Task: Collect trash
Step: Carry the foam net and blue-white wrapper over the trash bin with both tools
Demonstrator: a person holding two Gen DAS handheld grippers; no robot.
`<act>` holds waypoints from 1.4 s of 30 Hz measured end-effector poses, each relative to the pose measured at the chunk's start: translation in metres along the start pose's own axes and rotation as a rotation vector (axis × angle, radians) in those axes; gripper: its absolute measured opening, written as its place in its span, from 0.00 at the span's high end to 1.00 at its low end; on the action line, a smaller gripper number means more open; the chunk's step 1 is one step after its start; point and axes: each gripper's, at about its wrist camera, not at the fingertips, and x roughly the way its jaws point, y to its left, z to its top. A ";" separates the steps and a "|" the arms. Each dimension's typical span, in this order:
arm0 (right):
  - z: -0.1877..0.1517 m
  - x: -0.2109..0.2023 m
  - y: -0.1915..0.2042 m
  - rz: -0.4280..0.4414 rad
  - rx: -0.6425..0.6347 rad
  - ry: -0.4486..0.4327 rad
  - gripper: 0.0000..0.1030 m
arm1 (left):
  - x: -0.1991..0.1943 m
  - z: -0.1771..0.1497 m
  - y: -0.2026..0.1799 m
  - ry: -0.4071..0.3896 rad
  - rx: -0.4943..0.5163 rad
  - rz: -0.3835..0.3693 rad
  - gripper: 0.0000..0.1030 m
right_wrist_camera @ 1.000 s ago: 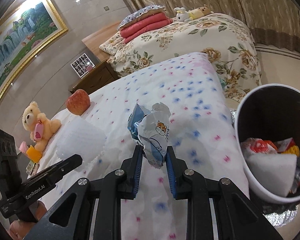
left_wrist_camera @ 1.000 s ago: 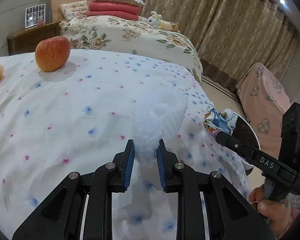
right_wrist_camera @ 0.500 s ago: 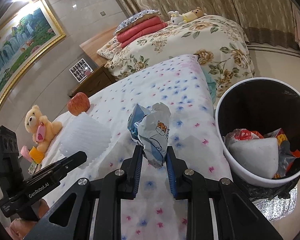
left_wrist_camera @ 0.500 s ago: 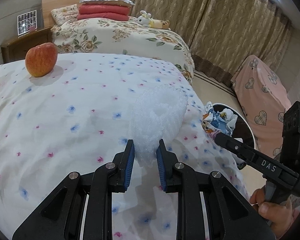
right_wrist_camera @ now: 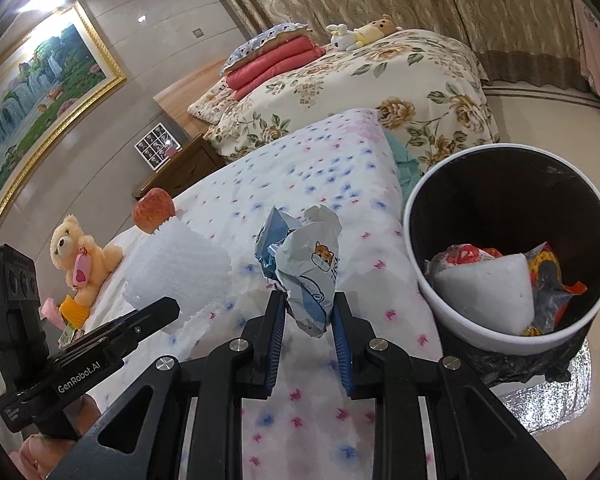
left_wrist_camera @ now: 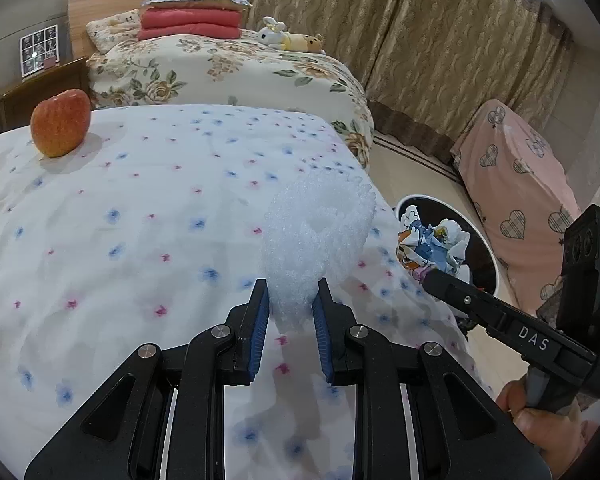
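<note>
Above the near bed [left_wrist_camera: 132,216], with its white cover dotted blue and pink, the left gripper [left_wrist_camera: 291,320] is clamped on the lower end of a white foam net [left_wrist_camera: 318,236], which stands up from between the blue pads clear of the cover. To its right, the right gripper [right_wrist_camera: 308,320] is clenched on a crumpled blue-and-white wrapper [right_wrist_camera: 306,268] printed with a cartoon hamster, also lifted off the bedding. The left-wrist view shows this wrapper against the trash bin's dark opening. The trash bin [right_wrist_camera: 452,312], white outside with a black liner, stands on the floor just beside the bed's edge, right of the right gripper; it holds a white foam piece [right_wrist_camera: 488,288] and red and orange packaging. An apple [left_wrist_camera: 60,122] sits on the bed well behind the left gripper. A teddy bear [right_wrist_camera: 80,264] rests near the apple. A floral bed [left_wrist_camera: 228,72] lies beyond.
</note>
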 end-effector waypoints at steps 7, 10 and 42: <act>-0.001 -0.010 -0.012 -0.017 0.019 -0.012 0.77 | 0.004 -0.001 -0.016 0.011 0.025 -0.028 0.80; -0.002 -0.014 -0.017 -0.027 0.028 -0.019 0.77 | 0.006 0.000 -0.025 0.014 0.037 -0.040 0.80; 0.001 -0.045 -0.056 -0.092 0.106 -0.071 0.77 | 0.028 0.007 -0.081 0.043 0.137 -0.099 0.80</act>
